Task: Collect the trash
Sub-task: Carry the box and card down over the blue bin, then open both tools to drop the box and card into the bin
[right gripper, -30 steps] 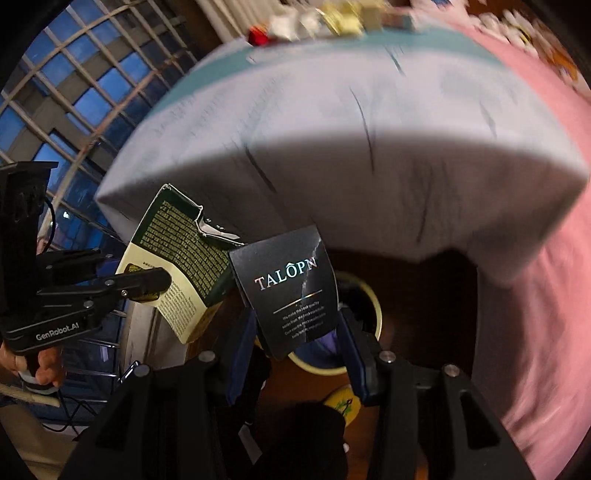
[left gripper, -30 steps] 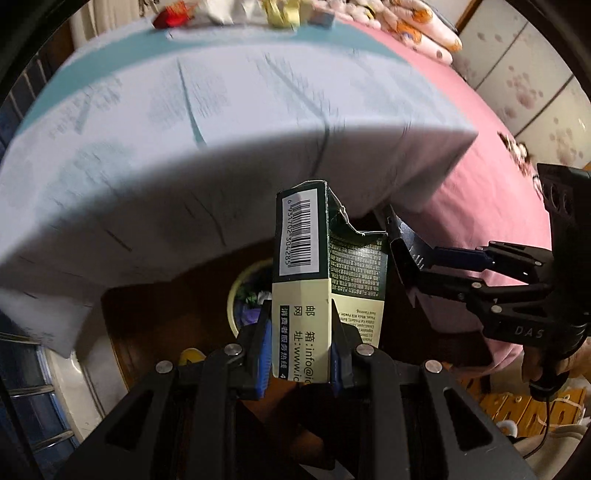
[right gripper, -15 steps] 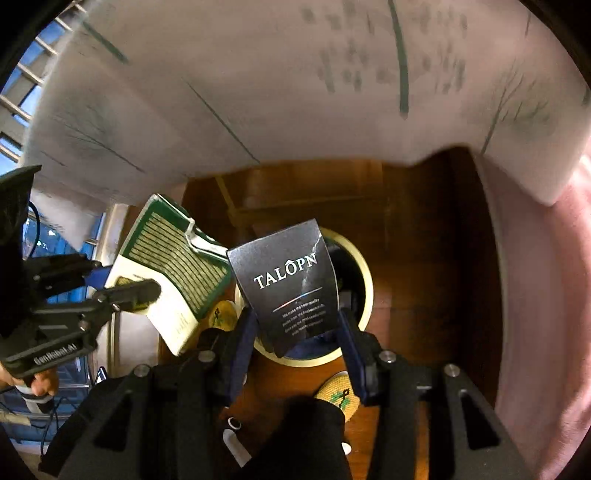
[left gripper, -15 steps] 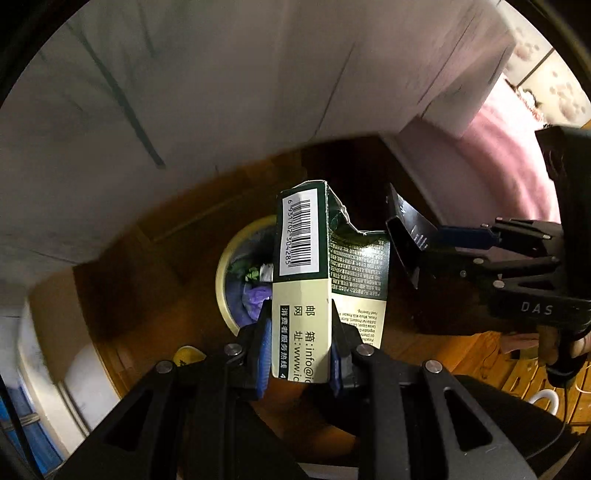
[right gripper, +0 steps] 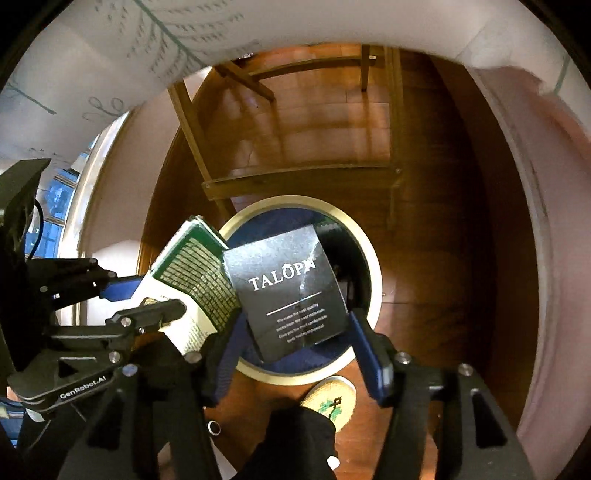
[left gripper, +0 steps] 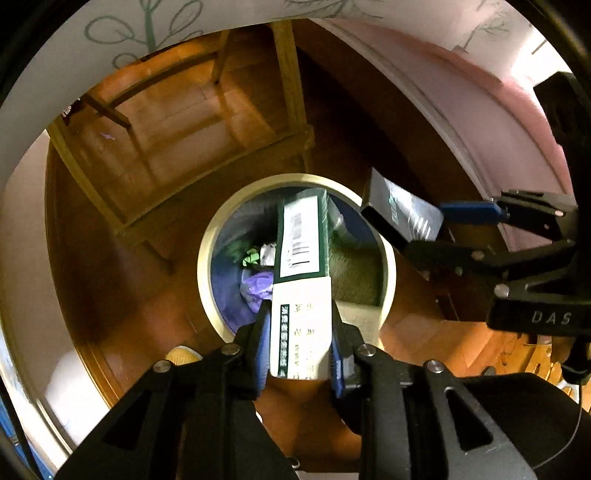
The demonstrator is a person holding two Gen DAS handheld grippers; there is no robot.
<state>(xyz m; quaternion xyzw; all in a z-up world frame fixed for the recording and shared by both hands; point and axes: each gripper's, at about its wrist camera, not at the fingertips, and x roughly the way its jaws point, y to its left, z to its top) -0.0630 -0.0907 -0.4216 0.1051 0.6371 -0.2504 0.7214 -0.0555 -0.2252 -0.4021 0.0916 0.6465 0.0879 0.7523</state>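
A green and white carton [left gripper: 301, 236] stands between the fingers of my left gripper [left gripper: 299, 310], right over a round bin [left gripper: 207, 258] with a cream rim and a blue liner. The jaws are opening; the pads no longer press the carton, and its print is blurred. In the right wrist view a black "TALOPN" packet [right gripper: 291, 288] hangs tilted over the same bin [right gripper: 375, 280] inside my right gripper [right gripper: 295, 321]. Its jaws are opening too and stand wider than the packet. Each gripper shows in the other's view: left gripper [right gripper: 147, 299] with the carton [right gripper: 192, 266], right gripper [left gripper: 424, 229] with the packet [left gripper: 402, 210].
The bin holds purple and green scraps [left gripper: 258, 284]. Just behind it stands a wooden table frame [right gripper: 295, 177] under a white printed cloth [left gripper: 147, 29]. A pink bedspread [right gripper: 554, 221] hangs to the right. A yellow slipper [right gripper: 332, 398] rests on the wooden floor at the bin's near side.
Both grippers have sunk from tabletop height to just above the bin. Their jaws have widened, and the carton and the black packet now sit loose between the fingers.
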